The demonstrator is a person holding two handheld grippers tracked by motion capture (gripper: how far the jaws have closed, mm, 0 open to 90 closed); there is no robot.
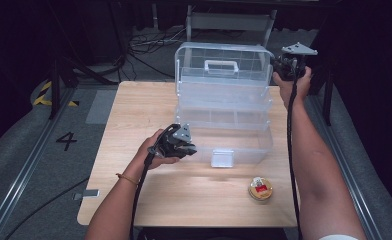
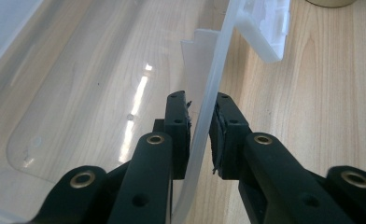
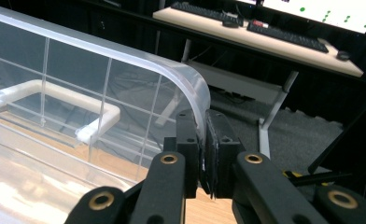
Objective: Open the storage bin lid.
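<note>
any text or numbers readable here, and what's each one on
"4": a dark numeral on the grey floor mat left of the table.
Round tin on the table: a red and white label on its lid, too small to read.
Monitor behind the desk, in the right gripper view: coloured dots, no legible words.
Clear plastic box and both tools: no lettering visible.
</note>
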